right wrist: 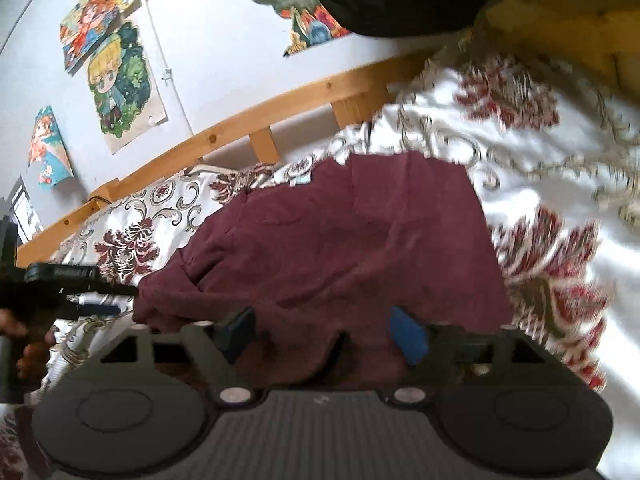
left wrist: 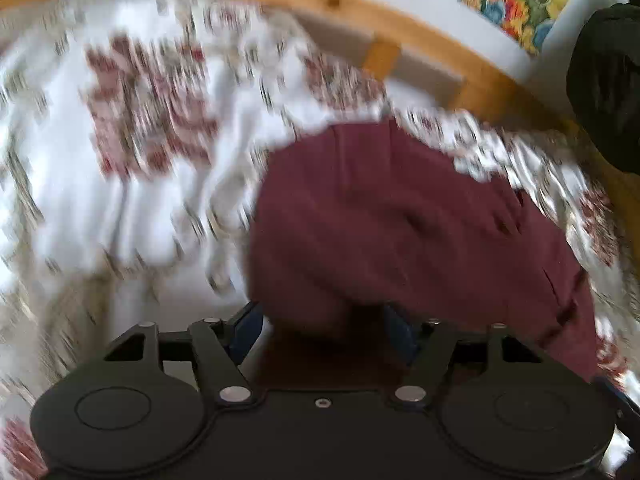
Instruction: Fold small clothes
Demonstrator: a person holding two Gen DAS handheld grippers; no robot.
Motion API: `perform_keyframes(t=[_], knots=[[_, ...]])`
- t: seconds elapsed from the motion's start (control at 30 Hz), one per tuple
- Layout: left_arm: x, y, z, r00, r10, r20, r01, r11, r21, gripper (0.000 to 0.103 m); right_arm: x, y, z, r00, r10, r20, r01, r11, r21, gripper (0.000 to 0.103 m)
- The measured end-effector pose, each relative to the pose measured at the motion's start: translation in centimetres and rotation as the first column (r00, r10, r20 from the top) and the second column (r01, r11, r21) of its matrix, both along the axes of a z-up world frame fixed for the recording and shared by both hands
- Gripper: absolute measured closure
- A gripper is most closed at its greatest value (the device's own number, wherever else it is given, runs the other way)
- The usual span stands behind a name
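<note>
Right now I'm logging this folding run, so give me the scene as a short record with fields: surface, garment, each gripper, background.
surface: white bedspread with red floral print, on a wooden bed frame
garment: maroon cloth garment, rumpled, lying on the bedspread
left gripper: jaws apart, garment edge between them, not pinched
right gripper: jaws apart, garment edge between them, not pinched
background: cartoon posters on pale wall

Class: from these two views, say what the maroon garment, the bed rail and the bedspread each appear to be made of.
Maroon garment: soft matte knit, probably cotton; it creases and slumps. Bed rail: light wood, likely pine, lightly varnished; knots show. Bedspread: smooth white printed fabric with a slight sheen; fibre unclear.
</note>
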State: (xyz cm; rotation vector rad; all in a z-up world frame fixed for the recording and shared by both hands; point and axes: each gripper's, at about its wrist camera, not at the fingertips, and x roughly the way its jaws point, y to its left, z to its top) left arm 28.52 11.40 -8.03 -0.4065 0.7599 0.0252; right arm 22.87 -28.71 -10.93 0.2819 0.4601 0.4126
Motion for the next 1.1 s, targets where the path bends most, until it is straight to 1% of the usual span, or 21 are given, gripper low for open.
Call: perform_keyframes(t=[0.07, 0.13, 0.2, 0.23, 0.27, 0.33, 0.37, 0.4, 0.43, 0.53, 0.6, 0.63, 0.67, 0.73, 0.77, 0.8, 0.83, 0.93, 0.97, 1.03, 1.1], knots=[[0.4, 0.6, -1.1, 0.999, 0.005, -0.036, -0.009, 0.996, -0.090, 0.054, 0.1, 0.1, 0.7, 1.000, -0.009, 0.006, 0.009, 0.999, -0.032, 0.017], [0.6, 1.0, -2.1, 0.998, 0.019, -0.055, -0.027, 0.987, -0.159, 0.055, 0.5, 0.2, 1.5, 1.000, -0.011, 0.006, 0.011, 0.998, -0.059, 0.015], [0.7, 1.2, -2.6, 0.999, 0.012, -0.036, -0.020, 0.977, -0.214, 0.059, 1.7, 0.7, 2.6, 1.000, 0.008, -0.001, -0.008, 0.996, -0.092, 0.015], [1.0, 1.3, -2.9, 0.999, 0.005, -0.035, -0.013, 0.972, -0.234, 0.067, 2.5, 1.2, 3.0, 1.000, 0.018, -0.008, -0.019, 0.994, -0.110, 0.015], [1.1, 1.3, -3.1, 0.999, 0.004, -0.038, -0.013, 0.972, -0.236, 0.080, 3.5, 1.9, 3.6, 0.999, 0.041, -0.022, -0.043, 0.991, -0.128, 0.015], [1.2, 1.2, -3.5, 0.999, 0.004, -0.053, -0.016, 0.977, -0.213, 0.092, 5.3, 3.5, 4.1, 0.994, 0.099, -0.049, -0.106, 0.983, -0.147, 0.023], [1.2, 1.3, -3.6, 0.998, 0.007, -0.056, -0.019, 0.977, -0.212, 0.094, 6.4, 4.8, 4.4, 0.988, 0.141, -0.066, -0.150, 0.976, -0.155, 0.032], [1.2, 1.4, -3.6, 0.998, 0.008, -0.054, -0.020, 0.975, -0.221, 0.094, 7.3, 6.1, 4.5, 0.980, 0.179, -0.087, -0.191, 0.968, -0.165, 0.038], [1.2, 1.6, -3.7, 0.999, 0.011, -0.053, -0.023, 0.973, -0.228, 0.095, 8.2, 7.6, 4.6, 0.968, 0.224, -0.112, -0.241, 0.955, -0.175, 0.039], [1.0, 1.8, -3.9, 0.999, 0.007, -0.051, -0.018, 0.973, -0.230, 0.095, 9.7, 12.3, 4.1, 0.930, 0.340, -0.143, -0.364, 0.908, -0.207, 0.051], [0.7, 1.9, -4.0, 0.999, 0.006, -0.051, -0.017, 0.973, -0.231, 0.095, 10.7, 15.4, 3.6, 0.887, 0.429, -0.171, -0.460, 0.851, -0.254, 0.052], [0.6, 2.0, -4.0, 0.999, 0.004, -0.050, -0.015, 0.973, -0.231, 0.095, 10.9, 16.6, 3.3, 0.874, 0.450, -0.182, -0.484, 0.830, -0.276, 0.052], [0.6, 2.0, -4.1, 0.999, 0.002, -0.048, -0.013, 0.973, -0.231, 0.095, 11.1, 17.8, 2.7, 0.865, 0.460, -0.198, -0.500, 0.814, -0.295, 0.052], [0.4, 2.1, -4.1, 0.999, -0.002, -0.043, -0.008, 0.974, -0.228, 0.096, 11.3, 19.2, 1.9, 0.857, 0.466, -0.221, -0.515, 0.794, -0.322, 0.056], [0.3, 2.1, -4.1, 0.999, -0.004, -0.042, -0.006, 0.974, -0.225, 0.096, 11.3, 19.3, 1.4, 0.857, 0.461, -0.228, -0.514, 0.791, -0.333, 0.072], [0.4, 2.1, -4.1, 0.999, -0.006, -0.043, -0.004, 0.976, -0.218, 0.096, 11.4, 19.4, 1.2, 0.863, 0.453, -0.225, -0.505, 0.794, -0.337, 0.093], [0.4, 2.0, -4.1, 0.999, -0.009, -0.044, 0.000, 0.978, -0.209, 0.096, 11.3, 19.2, 1.2, 0.871, 0.444, -0.211, -0.491, 0.803, -0.337, 0.097], [0.3, 1.8, -4.1, 0.999, -0.019, -0.043, 0.011, 0.982, -0.189, 0.096, 11.0, 17.9, 1.9, 0.918, 0.373, -0.133, -0.396, 0.849, -0.350, 0.100], [0.3, 1.8, -4.2, 0.999, -0.023, -0.042, 0.015, 0.982, -0.188, 0.096, 11.2, 17.3, 2.1, 0.926, 0.357, -0.120, -0.376, 0.862, -0.341, 0.100], [0.4, 1.9, -4.3, 0.999, -0.025, -0.044, 0.016, 0.981, -0.191, 0.096, 11.9, 17.3, 2.1, 0.925, 0.352, -0.142, -0.380, 0.865, -0.328, 0.100], [0.4, 2.0, -4.3, 0.999, -0.026, -0.043, 0.017, 0.981, -0.195, 0.096, 11.8, 17.5, 1.8, 0.928, 0.347, -0.136, -0.373, 0.854, -0.364, 0.100]])
